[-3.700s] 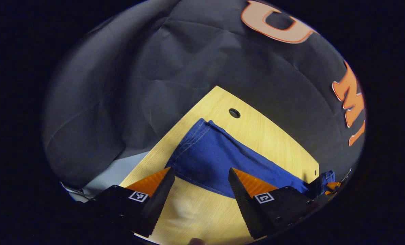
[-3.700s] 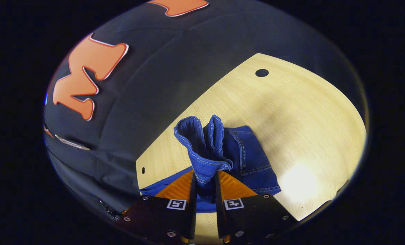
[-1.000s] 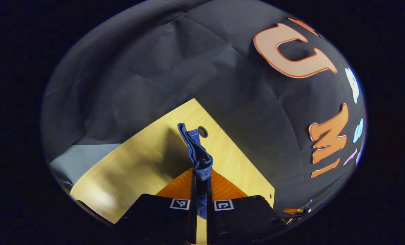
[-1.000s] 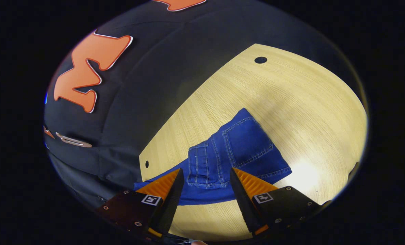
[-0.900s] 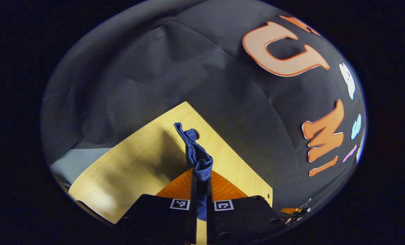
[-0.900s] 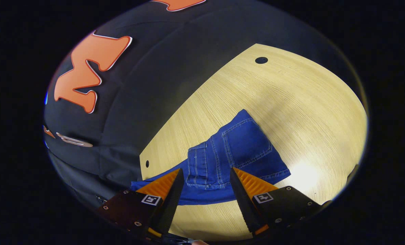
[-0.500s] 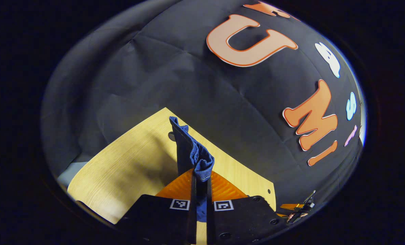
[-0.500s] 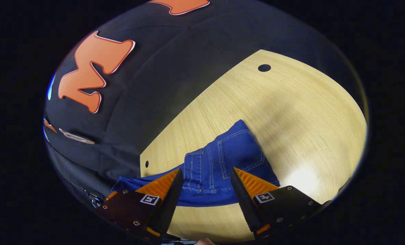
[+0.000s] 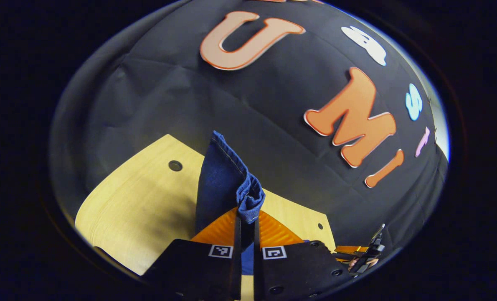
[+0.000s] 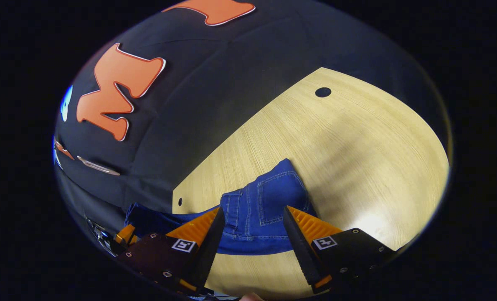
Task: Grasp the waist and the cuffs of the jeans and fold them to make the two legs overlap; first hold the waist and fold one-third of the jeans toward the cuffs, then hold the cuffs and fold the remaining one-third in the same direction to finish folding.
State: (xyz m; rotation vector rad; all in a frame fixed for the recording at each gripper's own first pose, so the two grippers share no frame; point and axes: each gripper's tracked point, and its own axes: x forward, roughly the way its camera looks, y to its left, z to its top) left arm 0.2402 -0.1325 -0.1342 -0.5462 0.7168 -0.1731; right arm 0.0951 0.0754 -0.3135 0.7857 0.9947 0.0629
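Now jeans (image 10: pixel 265 213) waist folded, cuff lifted.

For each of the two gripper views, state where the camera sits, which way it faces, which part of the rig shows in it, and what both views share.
Left gripper view: rides the left gripper, facing the booth wall over the table; its fingers pinch the jeans' cuff.
Right gripper view: rides the right gripper, looking down over the tabletop; its fingers stand apart above the folded waist.
Shared: jeans, wooden table.

Raised jeans cuff (image 9: pixel 225 179) hides the table (image 9: pixel 140 205) behind it; the jeans' (image 10: pixel 259 213) lower edge disappears behind the right gripper's fingers (image 10: pixel 209 244).
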